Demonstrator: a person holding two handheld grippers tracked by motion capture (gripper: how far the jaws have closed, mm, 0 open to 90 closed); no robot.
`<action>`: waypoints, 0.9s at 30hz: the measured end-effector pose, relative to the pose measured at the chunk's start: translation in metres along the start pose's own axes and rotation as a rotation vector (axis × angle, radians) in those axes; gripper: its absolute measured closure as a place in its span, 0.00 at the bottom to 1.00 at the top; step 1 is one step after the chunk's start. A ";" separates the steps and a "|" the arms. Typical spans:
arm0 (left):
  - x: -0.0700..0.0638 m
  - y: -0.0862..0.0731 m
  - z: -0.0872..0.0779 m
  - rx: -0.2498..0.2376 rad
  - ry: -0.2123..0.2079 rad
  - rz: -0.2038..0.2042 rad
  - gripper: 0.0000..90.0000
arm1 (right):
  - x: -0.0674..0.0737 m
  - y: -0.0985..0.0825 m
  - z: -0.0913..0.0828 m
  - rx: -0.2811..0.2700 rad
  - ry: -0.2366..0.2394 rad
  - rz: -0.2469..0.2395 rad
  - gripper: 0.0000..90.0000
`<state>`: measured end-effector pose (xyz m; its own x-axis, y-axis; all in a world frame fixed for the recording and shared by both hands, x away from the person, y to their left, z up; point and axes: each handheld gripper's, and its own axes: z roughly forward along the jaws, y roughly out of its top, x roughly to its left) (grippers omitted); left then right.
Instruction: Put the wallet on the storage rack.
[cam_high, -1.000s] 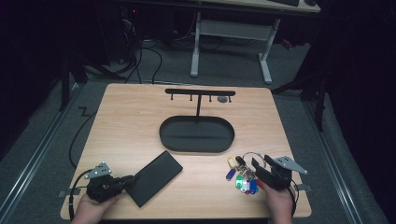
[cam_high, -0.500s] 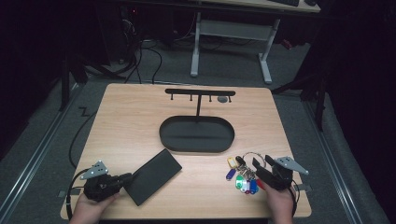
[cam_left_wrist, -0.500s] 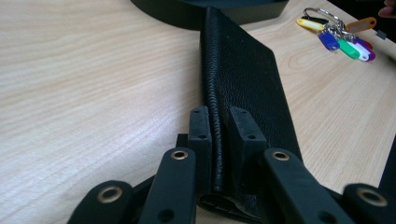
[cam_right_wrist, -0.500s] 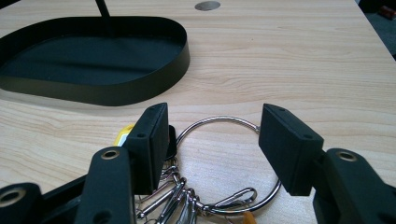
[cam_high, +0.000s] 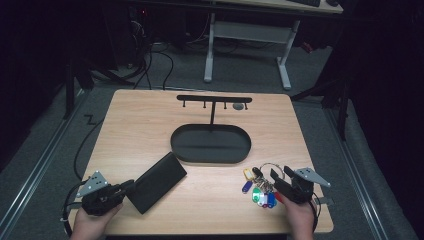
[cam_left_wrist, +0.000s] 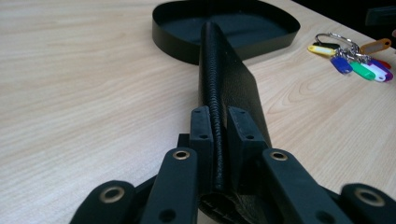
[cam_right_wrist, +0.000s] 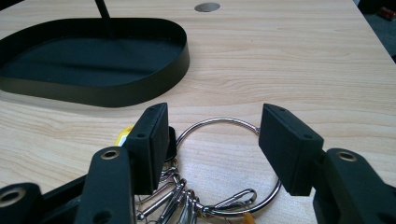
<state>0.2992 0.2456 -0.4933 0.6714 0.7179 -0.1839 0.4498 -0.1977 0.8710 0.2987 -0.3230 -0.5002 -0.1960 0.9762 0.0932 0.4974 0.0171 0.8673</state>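
Note:
A black leather wallet (cam_high: 156, 181) lies slantwise at the table's front left. My left gripper (cam_high: 127, 188) is shut on its near end. In the left gripper view the pads (cam_left_wrist: 201, 127) pinch the wallet's stitched edge (cam_left_wrist: 219, 79), which stands on edge and points toward the tray. At the front right lies a bunch of keys with coloured tags (cam_high: 260, 191). My right gripper (cam_high: 276, 178) stands open over it. In the right gripper view the steel key ring (cam_right_wrist: 219, 120) lies between the spread jaws of my right gripper (cam_right_wrist: 212, 140), and neither pad touches it.
A black oval tray (cam_high: 173, 142) sits mid-table, with a thin post rising to a hook bar (cam_high: 214, 98) behind it. Its rim shows ahead of each gripper (cam_left_wrist: 173, 44) (cam_right_wrist: 116, 95). A round grommet (cam_high: 238, 106) marks the far side. The coloured key tags (cam_left_wrist: 355, 58) lie right of the wallet.
My left gripper has drawn a little to the left and upward with the wallet's end in its grip. The right gripper and the keys have stayed where they were.

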 end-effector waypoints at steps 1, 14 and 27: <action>0.000 0.001 -0.001 -0.006 0.003 0.004 0.91 | 0.000 0.000 0.000 0.001 0.000 0.001 0.48; 0.002 0.002 -0.003 -0.026 0.033 0.015 0.91 | 0.000 0.000 0.001 0.003 0.005 0.000 0.48; 0.011 0.017 0.006 -0.070 0.070 0.032 0.91 | 0.002 -0.001 0.003 0.019 0.009 -0.002 0.48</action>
<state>0.3177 0.2455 -0.4836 0.6408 0.7575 -0.1248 0.3850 -0.1764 0.9059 0.3005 -0.3199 -0.5021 -0.2042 0.9742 0.0960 0.5127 0.0229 0.8582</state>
